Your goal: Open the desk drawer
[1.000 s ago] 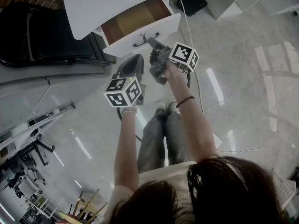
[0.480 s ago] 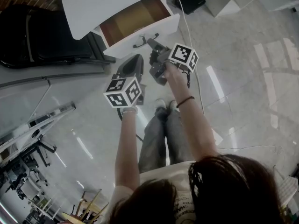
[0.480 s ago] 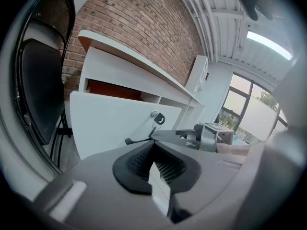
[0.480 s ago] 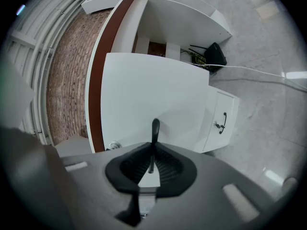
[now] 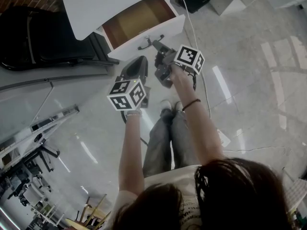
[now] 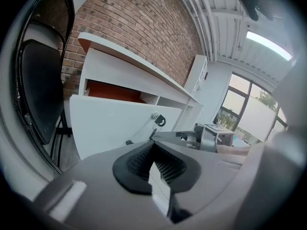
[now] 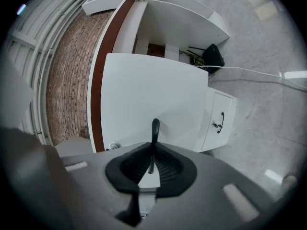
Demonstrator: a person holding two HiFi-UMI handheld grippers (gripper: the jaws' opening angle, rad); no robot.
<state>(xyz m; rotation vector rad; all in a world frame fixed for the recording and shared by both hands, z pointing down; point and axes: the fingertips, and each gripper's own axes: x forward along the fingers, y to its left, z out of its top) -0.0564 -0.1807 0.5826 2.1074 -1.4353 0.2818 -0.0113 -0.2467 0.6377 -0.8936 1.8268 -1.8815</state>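
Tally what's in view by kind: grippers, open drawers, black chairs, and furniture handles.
Grippers: 2, left gripper and right gripper
Open drawer: 1
Black chair: 1
Handles: 2, drawer handle and cabinet door handle
Total: 6

A red brick wall [image 6: 144,28] backs the white desk [image 5: 96,8], with a black folding chair [image 5: 38,37] at its left, glossy grey floor tiles [image 5: 259,80] near, and big windows [image 6: 240,104] far right.

The drawer [image 5: 158,32] has a smooth, matt white front and a brown wood-look inside. Its handle [image 7: 155,127] looks like dark metal. Below the drawer the grey floor [image 5: 249,80] is glossy. Behind the drawer stands a rough brick wall [image 6: 144,28].
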